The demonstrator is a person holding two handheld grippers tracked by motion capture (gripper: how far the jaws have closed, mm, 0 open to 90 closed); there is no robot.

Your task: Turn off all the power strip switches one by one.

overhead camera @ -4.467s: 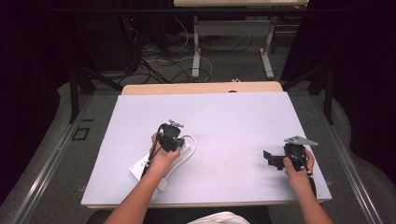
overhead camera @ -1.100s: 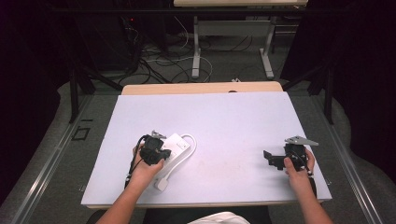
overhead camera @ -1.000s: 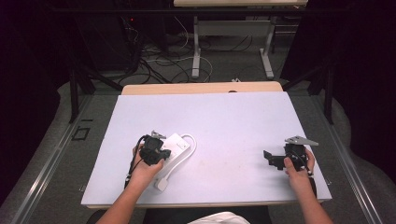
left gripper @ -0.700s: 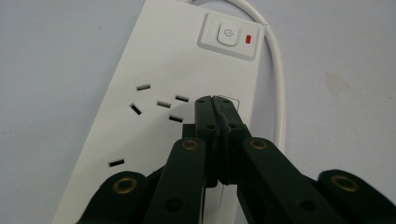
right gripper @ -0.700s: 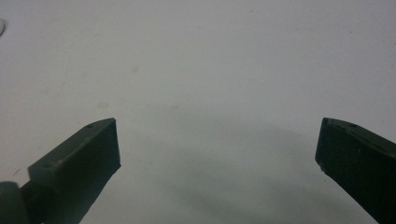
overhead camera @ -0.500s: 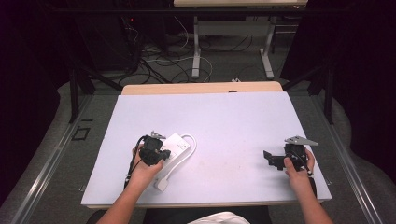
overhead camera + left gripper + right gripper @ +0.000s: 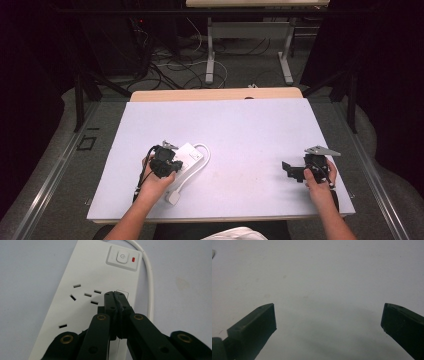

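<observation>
A white power strip [image 7: 189,159] lies slantwise on the left part of the white table [image 7: 250,130]. Its power button [image 7: 121,257], with a small red light [image 7: 133,259] beside it, is at the strip's far end. Its white cable [image 7: 149,277] loops back along one side. My left gripper [image 7: 167,165] is over the strip's middle, jaws pressed together with nothing between them. Its tips [image 7: 114,293] are just beside a group of socket slots [image 7: 86,295]. Whether they touch the strip is unclear. My right gripper [image 7: 290,170] rests near the table's right front with its jaws wide apart [image 7: 329,317] over bare tabletop.
A wooden board edge [image 7: 215,94] runs along the table's far side. Beyond it, cables [image 7: 170,65] and desk legs [image 7: 210,50] sit on the floor. Dark curtains flank both sides.
Since 4.5 s ago my left gripper has shifted toward the near left along the power strip. Over the last second neither hand has visibly moved.
</observation>
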